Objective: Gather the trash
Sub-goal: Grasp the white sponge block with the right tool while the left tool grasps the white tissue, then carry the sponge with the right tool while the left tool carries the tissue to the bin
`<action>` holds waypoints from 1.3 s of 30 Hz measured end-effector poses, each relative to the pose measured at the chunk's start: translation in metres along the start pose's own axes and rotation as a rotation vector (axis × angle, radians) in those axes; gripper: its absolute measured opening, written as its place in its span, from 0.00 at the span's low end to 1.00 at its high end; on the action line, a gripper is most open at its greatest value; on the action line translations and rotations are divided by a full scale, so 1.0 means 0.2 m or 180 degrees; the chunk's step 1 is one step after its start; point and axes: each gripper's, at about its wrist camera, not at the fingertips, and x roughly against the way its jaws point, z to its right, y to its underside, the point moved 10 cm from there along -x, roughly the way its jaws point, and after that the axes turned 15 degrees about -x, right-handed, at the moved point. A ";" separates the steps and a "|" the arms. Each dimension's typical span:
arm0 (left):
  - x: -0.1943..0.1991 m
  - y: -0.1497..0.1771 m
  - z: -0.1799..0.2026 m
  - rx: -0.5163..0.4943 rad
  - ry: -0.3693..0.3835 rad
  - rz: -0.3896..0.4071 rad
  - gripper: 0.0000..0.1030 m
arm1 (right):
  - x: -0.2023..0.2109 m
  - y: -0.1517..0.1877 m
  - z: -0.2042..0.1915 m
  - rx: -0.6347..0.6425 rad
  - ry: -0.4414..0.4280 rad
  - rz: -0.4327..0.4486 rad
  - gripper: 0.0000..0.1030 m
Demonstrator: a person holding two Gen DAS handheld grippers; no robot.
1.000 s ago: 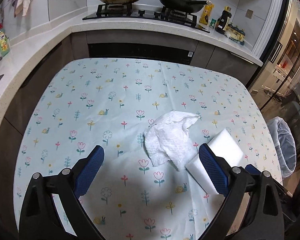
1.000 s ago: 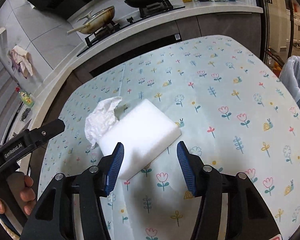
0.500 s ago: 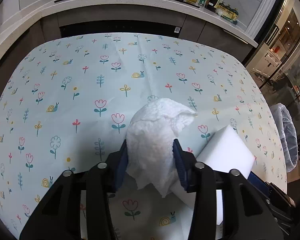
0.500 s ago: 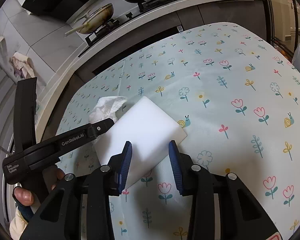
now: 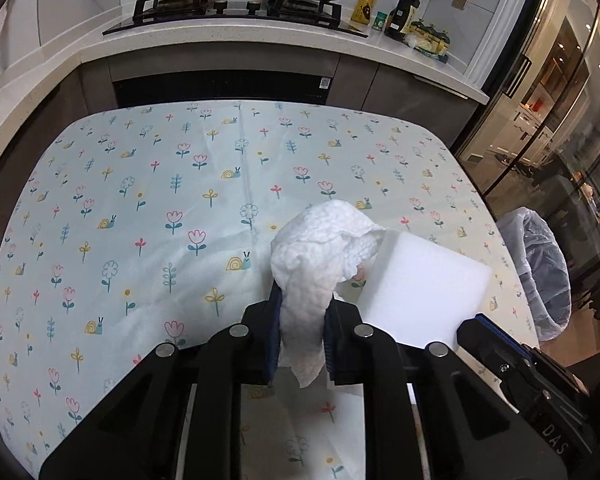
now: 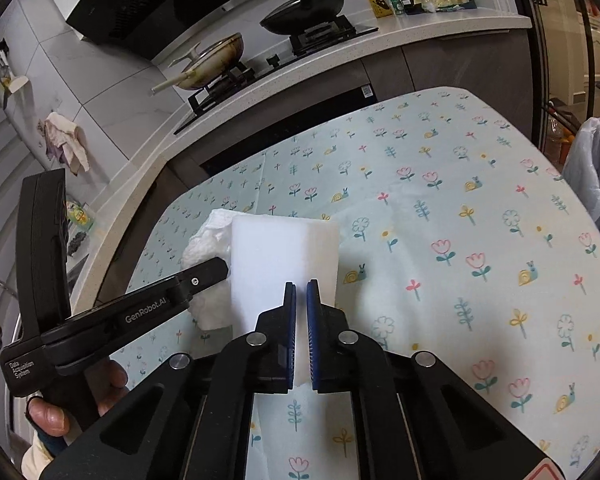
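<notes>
Nearest, the left gripper (image 5: 301,320) is closing on the crumpled paper towel (image 5: 320,248) and the right gripper (image 6: 301,308) is clamped on the white sponge block (image 6: 280,256), both just above the floral tablecloth (image 5: 140,200), so only carrying them to the lined bin (image 5: 540,272) past its far edge seems left.

bin (image 5: 540,272) base hidden, bottle labels (image 5: 404,12) unreadable

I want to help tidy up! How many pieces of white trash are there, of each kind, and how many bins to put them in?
Crumpled white paper towel: 1
White rectangular foam sponge block: 1
Bin lined with a clear plastic bag: 1
Total: 3
</notes>
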 end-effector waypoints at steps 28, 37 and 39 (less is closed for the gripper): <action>0.28 -0.37 1.22 -0.0855 0.0340 0.0384 0.16 | 1.12 -0.68 0.83 -0.0435 0.0215 0.1172 0.05; 0.16 -0.41 1.58 -0.1129 0.0465 0.0313 0.16 | 1.20 -0.83 1.13 -0.0541 0.0389 0.1253 0.05; 0.10 -0.42 1.66 -0.1182 0.0490 0.0265 0.16 | 1.20 -0.86 1.21 -0.0605 0.0425 0.1248 0.05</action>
